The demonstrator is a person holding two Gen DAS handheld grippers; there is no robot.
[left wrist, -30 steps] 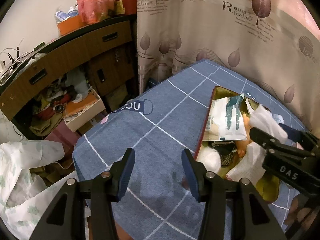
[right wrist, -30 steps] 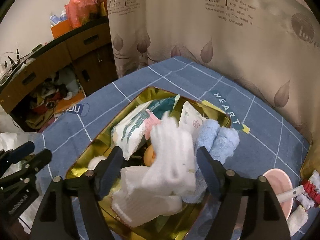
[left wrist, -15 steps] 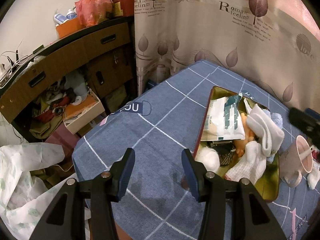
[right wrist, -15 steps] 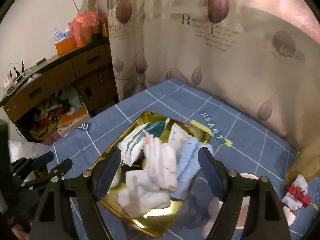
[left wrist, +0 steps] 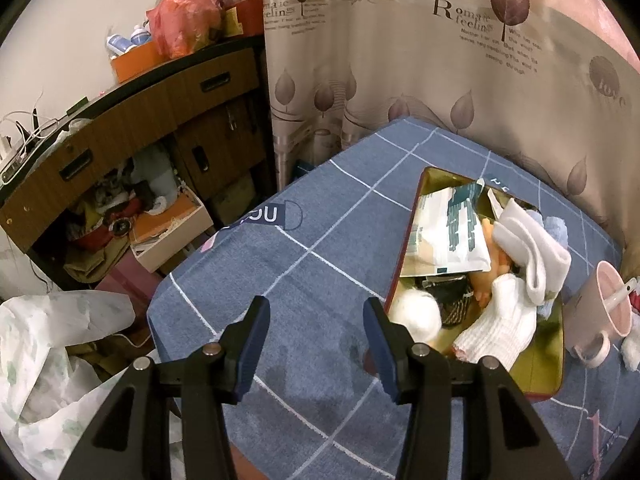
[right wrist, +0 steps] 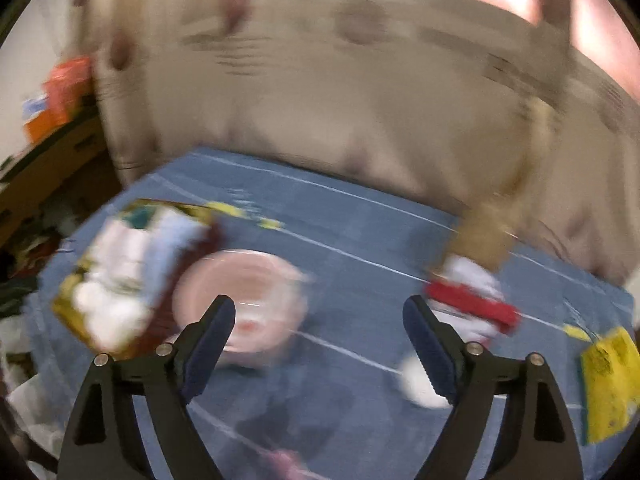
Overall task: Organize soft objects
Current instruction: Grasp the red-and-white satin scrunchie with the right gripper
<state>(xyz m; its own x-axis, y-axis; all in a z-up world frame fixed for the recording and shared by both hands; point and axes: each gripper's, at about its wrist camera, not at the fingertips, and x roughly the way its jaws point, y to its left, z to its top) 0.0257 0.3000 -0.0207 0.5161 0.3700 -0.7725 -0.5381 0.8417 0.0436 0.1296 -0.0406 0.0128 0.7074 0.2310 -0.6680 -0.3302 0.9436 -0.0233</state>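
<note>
A gold tray [left wrist: 554,356] lies on the blue checked cloth at the right of the left wrist view. It holds white socks [left wrist: 528,256], a white ball [left wrist: 414,312], a light blue cloth [left wrist: 556,230] and tissue packs [left wrist: 444,236]. My left gripper [left wrist: 316,328] is open and empty, above the cloth just left of the tray. The right wrist view is blurred. My right gripper [right wrist: 318,330] is open and empty above the cloth, between the pink cup [right wrist: 244,296] and a red and white soft object [right wrist: 472,300]. The tray [right wrist: 68,308] is at its left.
A pink cup [left wrist: 600,316] with a spoon stands right of the tray. A yellow sponge [right wrist: 608,384] lies at the right. A leaf-print curtain [left wrist: 440,80] hangs behind the table. A cluttered wooden cabinet [left wrist: 120,152] and plastic bags [left wrist: 52,360] are off the table's left edge.
My right gripper has let the white sock fall into the tray, pulled back and swung right toward the cup and the red and white object. The left gripper has not moved.
</note>
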